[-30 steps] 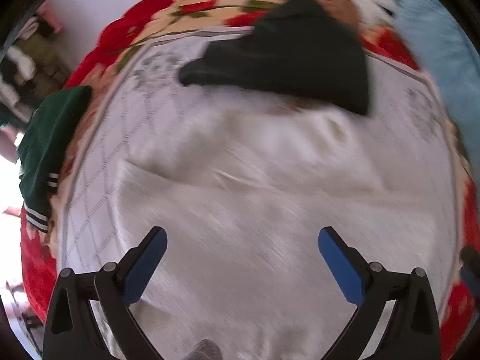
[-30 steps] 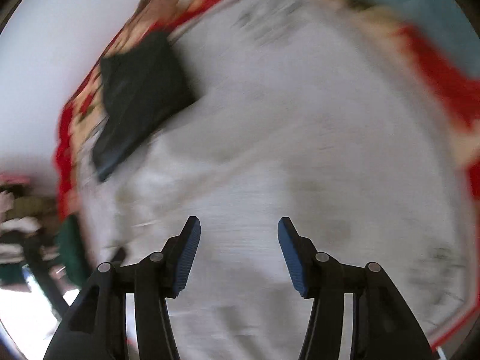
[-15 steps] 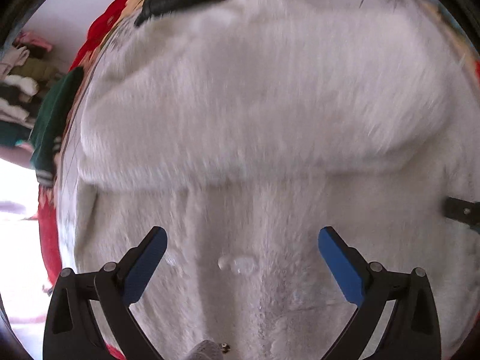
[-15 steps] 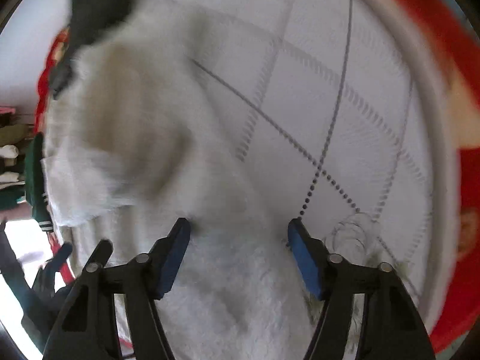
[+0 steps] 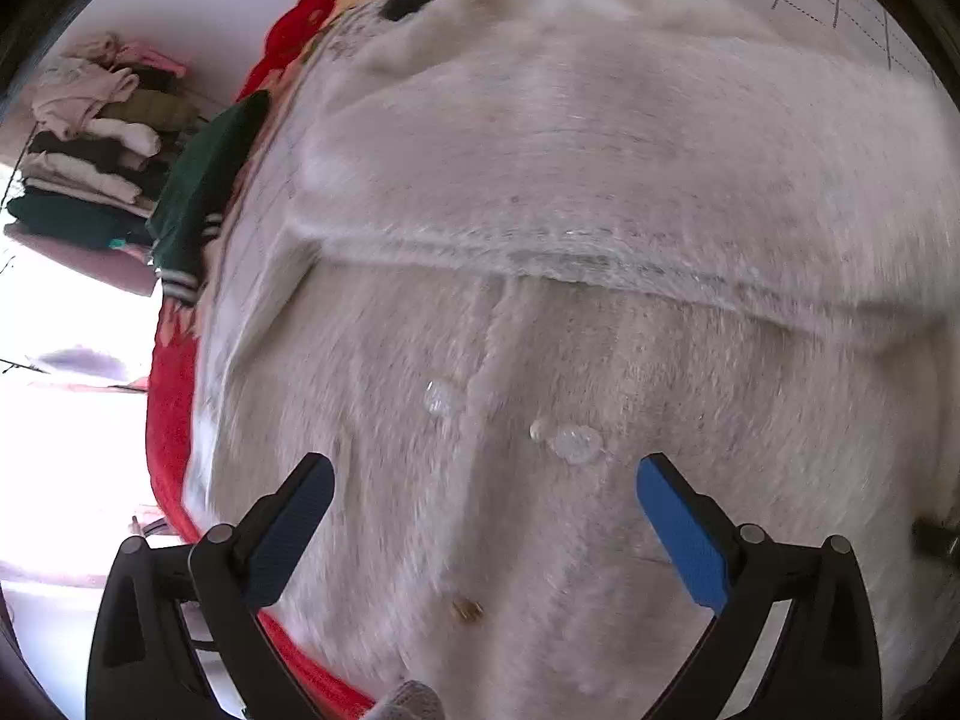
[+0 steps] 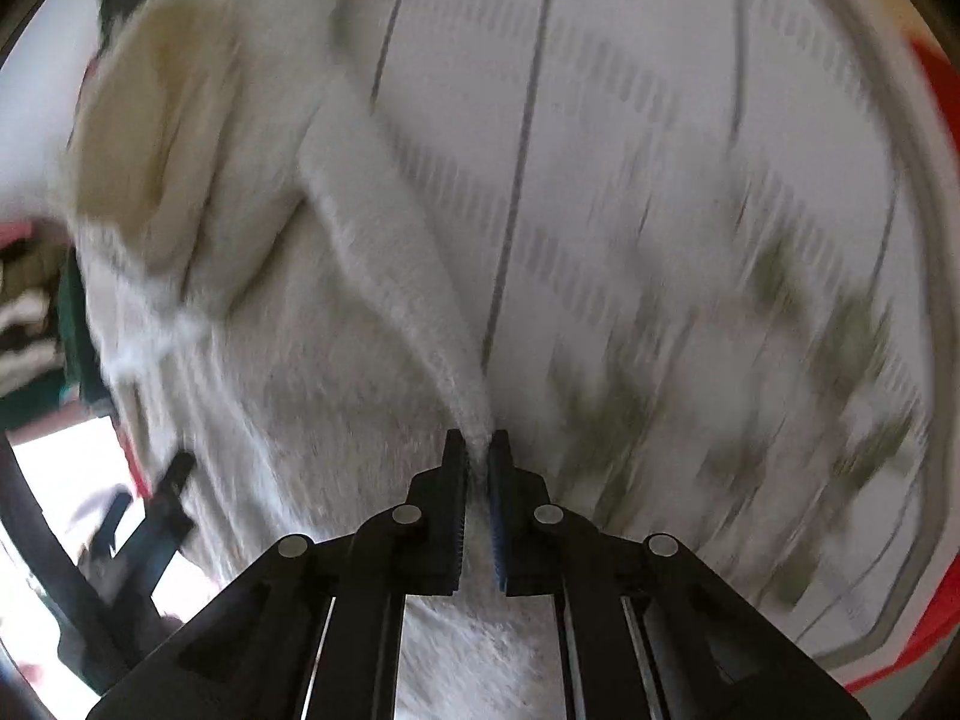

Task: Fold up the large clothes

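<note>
Two claws | right claw (image 6: 477,450) pinches white coat (image 6: 336,372) edge | left claw (image 5: 483,498) spread

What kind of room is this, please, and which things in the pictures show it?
Probably a bedroom. A fluffy white garment lies spread on a bed's white quilted cover with red floral border; a stack of folded clothes stands beside it, and a dark green garment with striped cuffs lies at the edge.
</note>
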The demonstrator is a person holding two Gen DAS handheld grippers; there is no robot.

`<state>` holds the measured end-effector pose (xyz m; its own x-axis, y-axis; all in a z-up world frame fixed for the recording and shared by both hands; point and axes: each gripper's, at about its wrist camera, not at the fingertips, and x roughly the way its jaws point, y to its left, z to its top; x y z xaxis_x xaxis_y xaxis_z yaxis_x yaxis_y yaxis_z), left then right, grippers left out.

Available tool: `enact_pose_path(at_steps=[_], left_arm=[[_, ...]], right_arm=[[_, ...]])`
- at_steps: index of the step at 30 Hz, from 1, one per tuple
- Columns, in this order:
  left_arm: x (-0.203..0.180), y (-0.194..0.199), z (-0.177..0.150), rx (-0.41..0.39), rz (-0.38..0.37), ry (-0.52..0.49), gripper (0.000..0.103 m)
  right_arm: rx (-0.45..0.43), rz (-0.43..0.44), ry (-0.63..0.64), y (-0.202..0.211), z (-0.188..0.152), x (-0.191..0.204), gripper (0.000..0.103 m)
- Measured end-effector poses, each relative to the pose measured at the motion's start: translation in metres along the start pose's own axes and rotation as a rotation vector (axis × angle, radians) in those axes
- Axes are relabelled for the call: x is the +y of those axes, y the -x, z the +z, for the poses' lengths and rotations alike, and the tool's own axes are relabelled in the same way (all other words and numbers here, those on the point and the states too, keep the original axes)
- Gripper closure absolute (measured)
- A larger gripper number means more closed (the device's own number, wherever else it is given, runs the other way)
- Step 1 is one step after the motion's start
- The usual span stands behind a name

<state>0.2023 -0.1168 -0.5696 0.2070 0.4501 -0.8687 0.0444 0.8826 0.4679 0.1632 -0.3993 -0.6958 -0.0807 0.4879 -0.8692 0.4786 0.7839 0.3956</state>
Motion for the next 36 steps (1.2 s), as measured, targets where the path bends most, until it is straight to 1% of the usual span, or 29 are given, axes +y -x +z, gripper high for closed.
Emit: enact_pose_path(at_steps=[1, 3, 4, 5, 6, 7, 8, 9, 10, 12, 13, 15, 17, 20, 22, 24, 25, 26, 27, 28, 29, 30, 31, 32, 33, 34, 36], left_arm=[[0.003, 0.001, -0.008, 0.003, 0.01, 0.006, 0.0], [0.004, 0.003, -0.022, 0.032, -0.008, 0.027, 0.0], [0.004, 0.004, -0.028, 0.046, -0.017, 0.045, 0.0], [0.006, 0.003, -0.034, 0.057, -0.022, 0.063, 0.0], [0.007, 0.002, -0.04, 0.066, -0.027, 0.079, 0.0], [0.007, 0.002, -0.045, 0.068, -0.024, 0.09, 0.0], [0.006, 0.0, -0.049, 0.07, -0.021, 0.101, 0.0], [0.005, -0.002, -0.051, 0.076, -0.022, 0.11, 0.0], [0.003, -0.006, -0.054, 0.082, -0.025, 0.122, 0.0], [-0.003, -0.017, -0.059, 0.097, -0.025, 0.122, 0.0], [-0.005, -0.024, -0.062, 0.11, -0.026, 0.119, 0.0], [-0.004, -0.031, -0.063, 0.117, -0.049, 0.142, 0.0], [0.0, -0.034, -0.061, 0.12, -0.067, 0.151, 0.0], [0.002, -0.037, -0.062, 0.11, -0.082, 0.149, 0.0], [0.001, -0.037, -0.064, 0.107, -0.088, 0.159, 0.0], [0.0, -0.037, -0.065, 0.104, -0.088, 0.169, 0.0], [0.0, -0.037, -0.065, 0.1, -0.083, 0.17, 0.0], [-0.001, -0.035, -0.065, 0.098, -0.077, 0.169, 0.0], [-0.001, -0.035, -0.066, 0.096, -0.071, 0.174, 0.0], [-0.001, -0.034, -0.067, 0.095, -0.067, 0.181, 0.0], [-0.001, -0.034, -0.067, 0.096, -0.062, 0.196, 0.0], [-0.003, -0.033, -0.068, 0.097, -0.058, 0.208, 0.0], [-0.003, -0.034, -0.069, 0.097, -0.052, 0.219, 0.0], [-0.004, -0.034, -0.069, 0.094, -0.043, 0.23, 0.0], [-0.005, -0.032, -0.069, 0.094, -0.034, 0.232, 0.0], [-0.006, -0.031, -0.069, 0.095, -0.022, 0.232, 0.0], [-0.006, -0.025, -0.067, 0.105, -0.001, 0.231, 0.0]], right_arm=[[0.04, -0.007, 0.017, -0.007, -0.014, 0.0, 0.096], [0.108, -0.017, 0.047, -0.014, -0.03, 0.003, 0.096], [0.121, -0.049, 0.081, -0.013, -0.04, 0.007, 0.091], [0.101, -0.078, 0.111, -0.008, -0.045, 0.01, 0.081], [0.046, -0.117, 0.138, 0.001, -0.048, 0.013, 0.072], [0.001, -0.141, 0.152, 0.008, -0.05, 0.016, 0.051], [-0.075, -0.166, 0.17, 0.021, -0.05, 0.017, 0.041], [-0.131, -0.172, 0.175, 0.031, -0.048, 0.019, 0.041], [-0.162, -0.171, 0.183, 0.036, -0.043, 0.021, 0.041], [-0.17, -0.185, 0.207, 0.033, -0.029, 0.026, 0.041], [-0.184, -0.213, 0.218, 0.031, -0.021, 0.029, 0.041], [-0.18, -0.251, 0.255, 0.024, -0.006, 0.037, 0.041], [-0.186, -0.318, 0.28, 0.017, 0.008, 0.041, 0.041], [-0.225, -0.363, 0.26, 0.02, 0.015, 0.037, 0.041], [-0.23, -0.365, 0.229, 0.02, 0.019, 0.033, 0.041], [-0.231, -0.391, 0.241, 0.021, 0.02, 0.033, 0.04], [-0.232, -0.414, 0.259, 0.018, 0.019, 0.036, 0.038], [-0.231, -0.423, 0.268, 0.012, 0.018, 0.045, 0.035], [-0.229, -0.427, 0.276, 0.011, 0.018, 0.046, 0.033], [-0.228, -0.428, 0.277, 0.003, 0.014, 0.055, 0.026], [-0.226, -0.432, 0.281, 0.001, 0.016, 0.053, 0.017], [-0.227, -0.442, 0.282, -0.005, 0.019, 0.059, 0.011], [-0.227, -0.456, 0.281, -0.011, 0.026, 0.065, 0.002], [-0.222, -0.447, 0.276, -0.013, 0.031, 0.061, 0.0], [-0.22, -0.42, 0.282, -0.01, 0.035, 0.055, 0.0], [-0.222, -0.411, 0.293, -0.01, 0.035, 0.053, 0.0], [-0.211, -0.4, 0.351, -0.006, 0.034, 0.054, 0.0]])
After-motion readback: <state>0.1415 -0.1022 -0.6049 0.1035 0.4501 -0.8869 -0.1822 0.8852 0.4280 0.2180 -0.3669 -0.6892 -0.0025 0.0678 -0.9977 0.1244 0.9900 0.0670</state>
